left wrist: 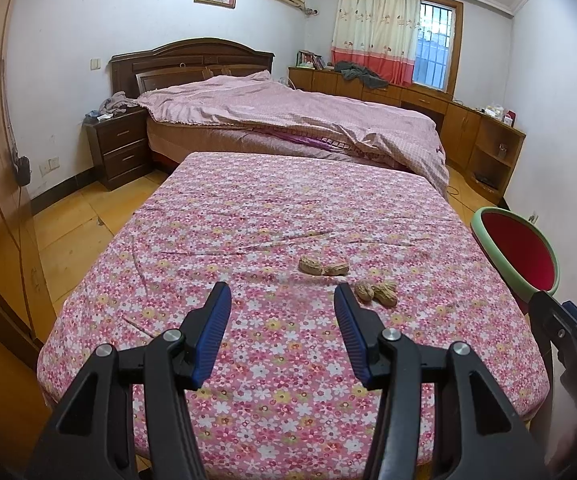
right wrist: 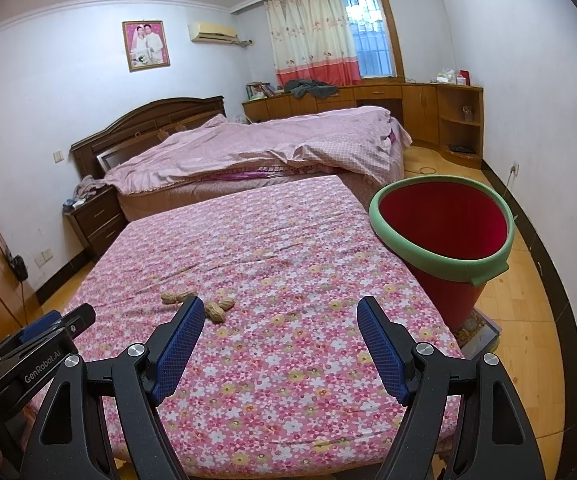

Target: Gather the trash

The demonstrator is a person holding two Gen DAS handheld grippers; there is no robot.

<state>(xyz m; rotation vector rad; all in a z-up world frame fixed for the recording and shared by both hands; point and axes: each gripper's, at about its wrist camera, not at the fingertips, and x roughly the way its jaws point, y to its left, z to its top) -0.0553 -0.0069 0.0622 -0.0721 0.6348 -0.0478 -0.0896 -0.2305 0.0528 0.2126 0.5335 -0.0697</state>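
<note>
Black plastic left gripper (left wrist: 283,298) and right gripper (right wrist: 279,310); ribbed blue pads; silver screws; white "GenRobot.AI" lettering
</note>
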